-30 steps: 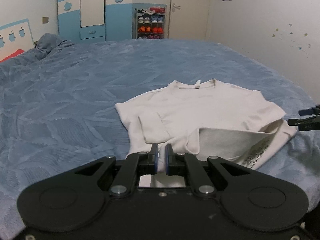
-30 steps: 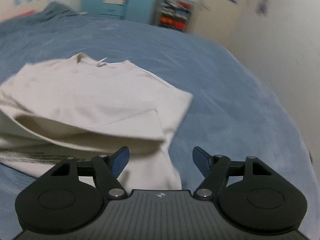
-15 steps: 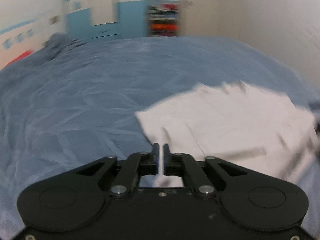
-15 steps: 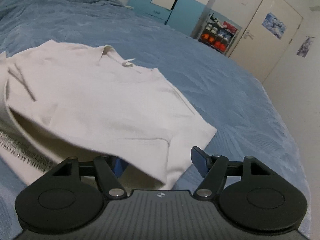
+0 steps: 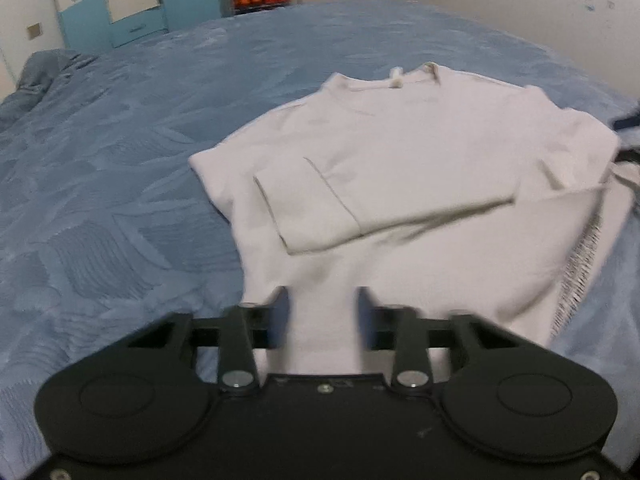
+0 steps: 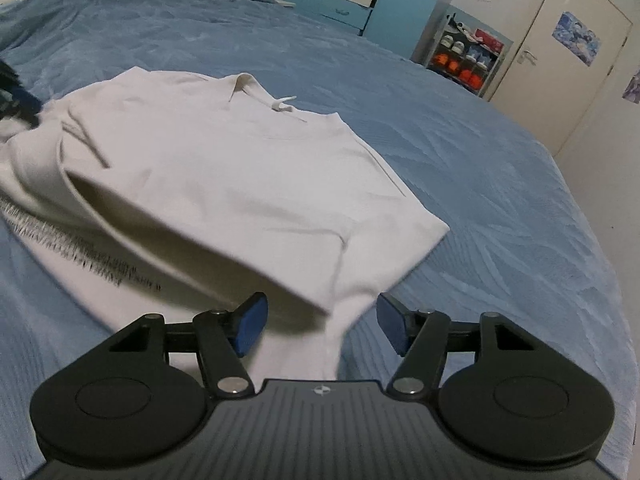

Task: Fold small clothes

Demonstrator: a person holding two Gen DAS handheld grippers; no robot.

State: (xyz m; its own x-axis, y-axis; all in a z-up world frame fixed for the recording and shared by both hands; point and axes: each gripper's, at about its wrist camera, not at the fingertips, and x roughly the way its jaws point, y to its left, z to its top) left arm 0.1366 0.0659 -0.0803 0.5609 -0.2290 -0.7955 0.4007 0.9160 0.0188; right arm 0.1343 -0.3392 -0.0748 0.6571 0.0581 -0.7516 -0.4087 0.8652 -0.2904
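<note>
Lying spread on a blue bed (image 5: 120,184) just ahead of both tools, a white sweatshirt (image 5: 400,168) is seen with its neckline at the far end and both sleeves folded in across its body. The left tool (image 5: 320,308) is released, its jaws spread above the sweatshirt's near hem, with nothing gripped between them. The right tool (image 6: 318,322) is likewise released, its blue pads (image 6: 250,322) parted on either side of the folded sleeve's near corner; whether cloth is touched cannot be told. A line of dark printed text (image 6: 80,256) is visible on the lower layer, ahead and to the left of the right tool. Open bedspread is shown to the left of the left tool and to the right of the right tool, with nothing lying in the way. Far beyond the tools, past the bed's far edge, a blue and white wardrobe (image 5: 116,4), a shoe rack (image 6: 468,64) and a pale door (image 6: 560,52) are seen.
</note>
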